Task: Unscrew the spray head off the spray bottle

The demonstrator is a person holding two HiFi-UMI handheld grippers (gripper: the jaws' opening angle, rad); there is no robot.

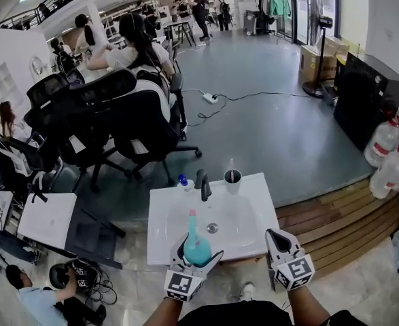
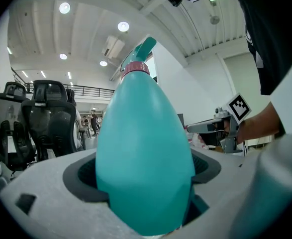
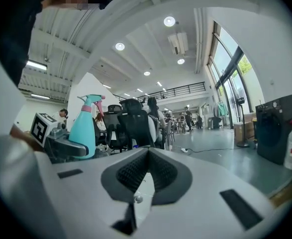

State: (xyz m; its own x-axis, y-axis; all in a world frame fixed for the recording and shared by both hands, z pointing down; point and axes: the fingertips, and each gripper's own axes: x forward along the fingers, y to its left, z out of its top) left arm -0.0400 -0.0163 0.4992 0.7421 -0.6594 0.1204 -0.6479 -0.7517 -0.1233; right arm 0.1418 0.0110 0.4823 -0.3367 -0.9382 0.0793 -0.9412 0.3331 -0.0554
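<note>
A teal spray bottle [image 1: 196, 247] with a pink collar [image 2: 135, 67] and a teal spray head [image 2: 145, 48] stands upright over the white sink's [image 1: 166, 209] near edge. My left gripper [image 1: 199, 252] is shut on its rounded body, which fills the left gripper view [image 2: 145, 163]. To its right, my right gripper [image 1: 275, 236] is shut with nothing between its jaws, apart from the bottle. In the right gripper view the shut jaws [image 3: 146, 156] point into the room, and the bottle [image 3: 84, 131] shows at the left. The spray head sits on the bottle's neck.
On the sink's far rim stand a dark faucet [image 1: 203, 184], a white cup [image 1: 232, 180] and a small blue-capped bottle [image 1: 183, 180]. Black office chairs [image 1: 128, 117] and seated people are beyond it. Large water bottles [image 1: 384, 143] stand at the right. A person sits on the floor at lower left [image 1: 46, 297].
</note>
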